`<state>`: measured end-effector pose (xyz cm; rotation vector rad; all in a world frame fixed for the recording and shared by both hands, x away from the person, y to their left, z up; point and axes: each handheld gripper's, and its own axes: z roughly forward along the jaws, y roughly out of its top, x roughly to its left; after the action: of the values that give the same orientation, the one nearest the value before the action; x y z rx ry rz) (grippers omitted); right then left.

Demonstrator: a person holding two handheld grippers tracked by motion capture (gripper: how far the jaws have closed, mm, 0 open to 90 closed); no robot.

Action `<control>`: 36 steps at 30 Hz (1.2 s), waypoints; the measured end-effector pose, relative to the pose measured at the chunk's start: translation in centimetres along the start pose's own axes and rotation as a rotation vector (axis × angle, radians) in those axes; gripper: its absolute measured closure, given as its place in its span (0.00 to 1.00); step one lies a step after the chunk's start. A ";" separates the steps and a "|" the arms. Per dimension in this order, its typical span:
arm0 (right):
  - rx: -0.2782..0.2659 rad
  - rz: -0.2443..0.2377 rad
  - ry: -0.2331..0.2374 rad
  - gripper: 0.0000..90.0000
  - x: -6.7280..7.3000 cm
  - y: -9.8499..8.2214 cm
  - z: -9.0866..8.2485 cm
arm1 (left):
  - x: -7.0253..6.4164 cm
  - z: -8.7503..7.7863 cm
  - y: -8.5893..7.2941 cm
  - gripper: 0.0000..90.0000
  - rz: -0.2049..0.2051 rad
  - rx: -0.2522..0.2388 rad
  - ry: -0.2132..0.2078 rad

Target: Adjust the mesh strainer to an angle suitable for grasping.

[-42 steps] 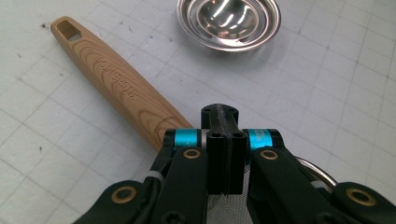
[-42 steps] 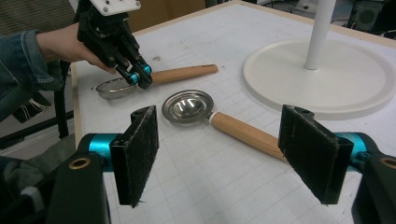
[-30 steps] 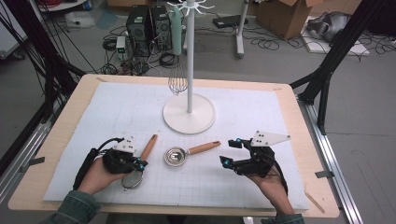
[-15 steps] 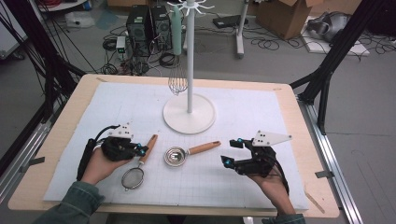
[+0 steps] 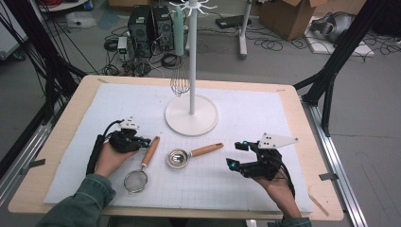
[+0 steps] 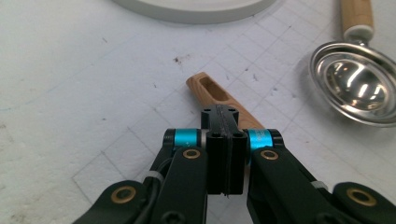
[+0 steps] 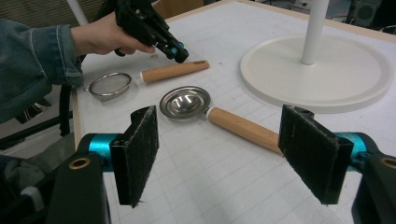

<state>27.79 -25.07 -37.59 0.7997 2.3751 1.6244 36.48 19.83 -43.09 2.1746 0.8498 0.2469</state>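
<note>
Evidently the step in hand was an approach to the small mesh strainer (image 5: 136, 179), which lay flat on the worktop (image 5: 61, 142) with its wooden handle (image 5: 150, 150) pointing up toward the stand's round white base (image 5: 191, 116). The left gripper (image 5: 145, 141) hovered just over the slotted end of that handle, its jaws pressed together with nothing between them. The right gripper (image 5: 234, 156) waited near the worktop's right side, jaws standing apart and empty, aimed at the steel measuring scoop (image 5: 178, 158) whose wooden handle ran toward it. The scoop sat just beside the strainer, apart from it.

By my reading, nothing was gripped yet. The next move would call for the left jaws to part, straddle the handle and close on it, likely for hanging on the pegged stand (image 5: 191, 56), where a whisk (image 5: 179, 82) already hung.

The worktop was a pale wooden board under a white gridded mat (image 5: 246, 109). Beyond it were a grey floor, computer towers, loose cables and a cardboard box.
</note>
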 end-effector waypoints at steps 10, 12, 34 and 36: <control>0.000 -0.005 0.002 0.31 -0.1 -0.1 0.0 | 0.2 1.2 -0.1 0.99 -0.021 0.012 -0.006; 0.003 0.002 0.002 0.31 0.0 -0.1 0.1 | 0.2 1.2 -0.1 0.99 -0.014 0.011 -0.004; -0.005 0.010 -0.001 0.31 -0.2 -0.6 -0.5 | -2.1 2.9 2.1 0.99 0.067 0.055 -0.075; -0.006 0.008 -0.001 0.31 -0.2 -0.6 -0.5 | -2.2 3.1 2.1 0.99 0.073 0.063 -0.081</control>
<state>27.54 -25.74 -38.02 0.8102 2.3681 1.6326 37.11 15.55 -43.44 2.2613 0.7434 0.1684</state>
